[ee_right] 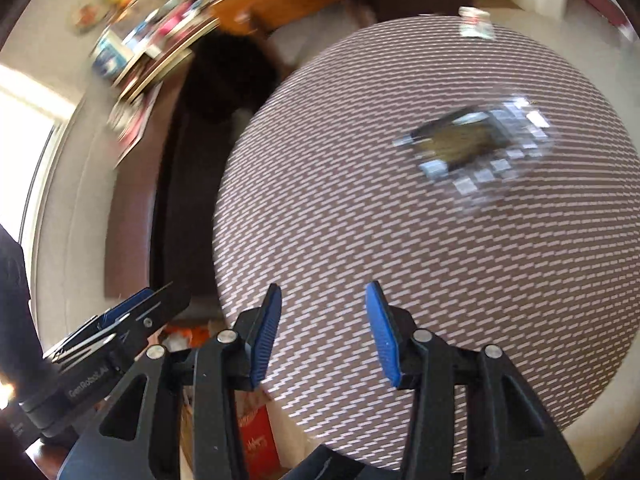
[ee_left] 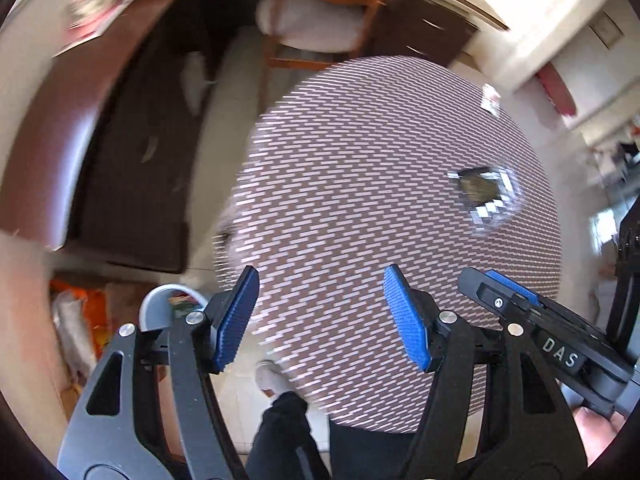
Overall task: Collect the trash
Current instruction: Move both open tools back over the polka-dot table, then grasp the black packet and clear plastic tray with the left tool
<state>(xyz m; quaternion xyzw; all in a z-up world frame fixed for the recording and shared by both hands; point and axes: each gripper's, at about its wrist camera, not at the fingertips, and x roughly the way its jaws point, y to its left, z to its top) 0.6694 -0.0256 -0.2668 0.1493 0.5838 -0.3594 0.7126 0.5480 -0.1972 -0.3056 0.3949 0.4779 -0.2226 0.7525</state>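
Blue pads of my left gripper (ee_left: 320,316) stand wide, empty. My right gripper (ee_right: 324,336) stands narrower, empty. Wrapper (ee_right: 480,148) lies upper right on table (ee_right: 360,220).

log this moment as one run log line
step: approach | left claw: open, empty | right claw: open, empty | target: checkered wrapper on round table | second wrapper: far edge

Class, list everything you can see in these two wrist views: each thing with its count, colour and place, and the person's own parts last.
Round table: one, brown-and-white woven pattern, centre.
Checkered wrapper: one, dark with silver squares, on table, blurred.
Small packet: one, white, table's far edge.
Wooden chair: one, orange-brown, grey cushion, beyond table.
Dark cabinet: one, left of table.
Bucket: one, grey, on floor.
Left gripper: blue pads, open, empty.
Right gripper: blue pads, open, empty.
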